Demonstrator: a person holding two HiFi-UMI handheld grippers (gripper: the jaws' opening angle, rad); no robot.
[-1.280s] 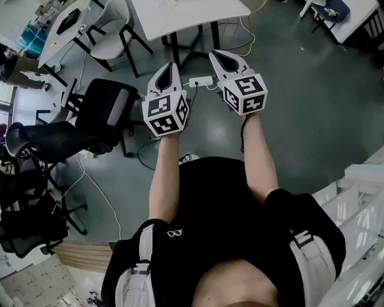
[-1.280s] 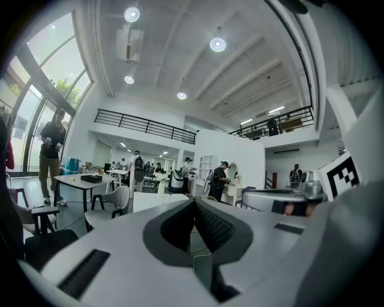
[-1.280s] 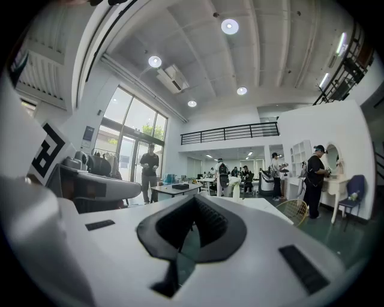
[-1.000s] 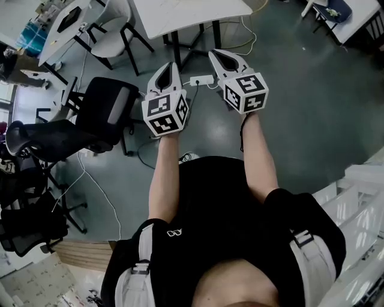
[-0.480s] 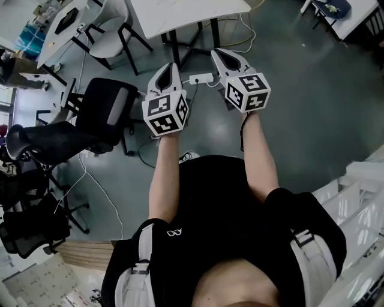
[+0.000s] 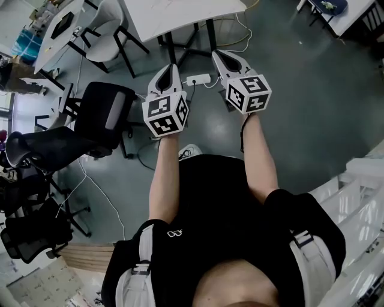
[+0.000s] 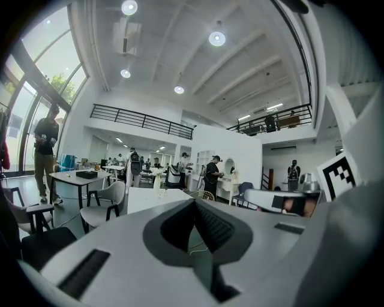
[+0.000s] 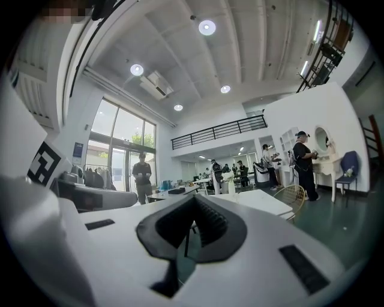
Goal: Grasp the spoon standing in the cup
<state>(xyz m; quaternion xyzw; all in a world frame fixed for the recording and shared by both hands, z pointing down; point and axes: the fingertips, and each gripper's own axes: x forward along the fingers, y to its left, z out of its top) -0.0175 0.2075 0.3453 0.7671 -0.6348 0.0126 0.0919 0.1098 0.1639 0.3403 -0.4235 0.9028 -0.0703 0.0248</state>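
No cup or spoon shows in any view. In the head view my left gripper [image 6: 170, 68] and right gripper [image 6: 217, 55] are held side by side at chest height over the grey floor, pointing toward a white table [image 6: 180, 12]. Both are shut with nothing between the jaws. The left gripper view has the left gripper [image 7: 195, 201] with its tips together, and the white table [image 7: 150, 201] lies beyond. In the right gripper view the right gripper [image 8: 193, 198] is likewise closed and empty.
A black office chair [image 6: 105, 114] stands left of my arms, with a white chair [image 6: 108, 36] behind it. A power strip [image 6: 198, 79] and cables lie on the floor beneath the table. A person [image 8: 142, 177] stands in the hall, and others stand farther off.
The grippers keep their pose. The table and floor have slid slightly in the head view, and a white shoe now shows below my left arm.
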